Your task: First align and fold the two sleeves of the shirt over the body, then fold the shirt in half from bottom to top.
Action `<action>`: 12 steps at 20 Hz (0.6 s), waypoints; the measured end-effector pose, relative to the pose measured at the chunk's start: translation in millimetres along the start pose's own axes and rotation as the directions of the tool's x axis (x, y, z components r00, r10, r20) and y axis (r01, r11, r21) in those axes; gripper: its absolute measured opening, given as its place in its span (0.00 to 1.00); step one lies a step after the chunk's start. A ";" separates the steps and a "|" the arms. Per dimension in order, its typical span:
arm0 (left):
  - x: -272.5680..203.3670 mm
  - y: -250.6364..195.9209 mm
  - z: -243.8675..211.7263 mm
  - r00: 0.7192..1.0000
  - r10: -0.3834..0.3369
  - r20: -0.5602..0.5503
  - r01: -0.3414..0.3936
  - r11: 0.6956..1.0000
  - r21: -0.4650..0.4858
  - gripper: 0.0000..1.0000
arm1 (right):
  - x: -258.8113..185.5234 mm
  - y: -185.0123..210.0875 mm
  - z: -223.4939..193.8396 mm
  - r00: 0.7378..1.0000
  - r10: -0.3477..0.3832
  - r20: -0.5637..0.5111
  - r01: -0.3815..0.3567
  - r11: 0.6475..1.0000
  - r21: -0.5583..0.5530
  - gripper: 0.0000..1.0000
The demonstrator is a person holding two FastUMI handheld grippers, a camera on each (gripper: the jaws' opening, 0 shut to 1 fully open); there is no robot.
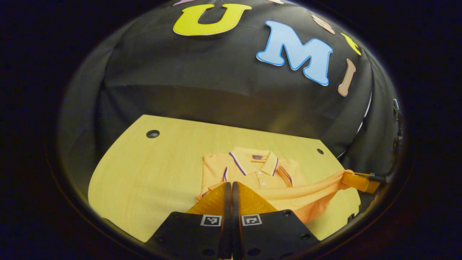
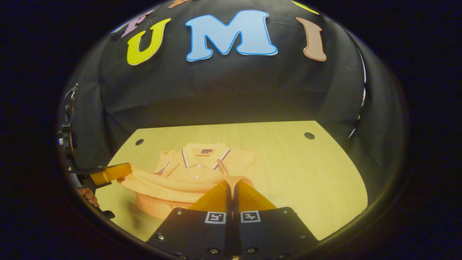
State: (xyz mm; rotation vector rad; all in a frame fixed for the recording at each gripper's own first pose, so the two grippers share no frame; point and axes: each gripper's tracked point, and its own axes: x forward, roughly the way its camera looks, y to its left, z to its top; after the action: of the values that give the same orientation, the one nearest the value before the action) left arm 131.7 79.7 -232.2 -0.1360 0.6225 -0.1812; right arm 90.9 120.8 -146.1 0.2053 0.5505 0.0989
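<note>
The orange polo shirt [image 1: 252, 173] lies collar-up near the middle of the pale wood-grain table [image 1: 144, 180], its sleeves already tucked over the body, so the bottom-to-top fold looks like the step in hand.

In the left gripper view, the left gripper [image 1: 231, 185] sits just in front of the collar with its 2 fingers pressed together on a corner of the hem. To the right of the collar, the hem stretches as a taut band to the right gripper [image 1: 361, 180], which is closed on the other corner.

In the right gripper view, the left gripper [image 2: 108, 173] holds its corner left of the collar, and the right gripper [image 2: 231, 184], jaws closed on fabric, sits just in front of it. Holding both corners at matching height likely keeps the fold edge straight.

The knit is soft and limp, sagging between the grips; the collar [image 2: 205, 153] carries thin purple stripes. The table is smooth, with round holes [image 1: 153, 134] near its far corners.
</note>
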 end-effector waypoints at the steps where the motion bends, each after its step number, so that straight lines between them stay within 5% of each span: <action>1: 10.4 1.0 6.6 1.000 0.000 0.004 0.000 1.000 0.011 0.06 | 9.1 0.8 7.5 1.000 -0.001 0.003 0.001 1.000 -0.002 0.00; 12: 116.3 17.7 53.9 0.997 0.034 0.073 -0.044 0.990 0.138 0.06 | 115.4 5.5 60.9 0.999 -0.031 0.035 0.033 0.999 -0.041 0.00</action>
State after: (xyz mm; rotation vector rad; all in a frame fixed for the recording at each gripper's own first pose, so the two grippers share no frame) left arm 258.5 76.5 -258.0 0.0046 0.5397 -0.1804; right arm 220.7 133.0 -153.0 0.1574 0.5168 0.0757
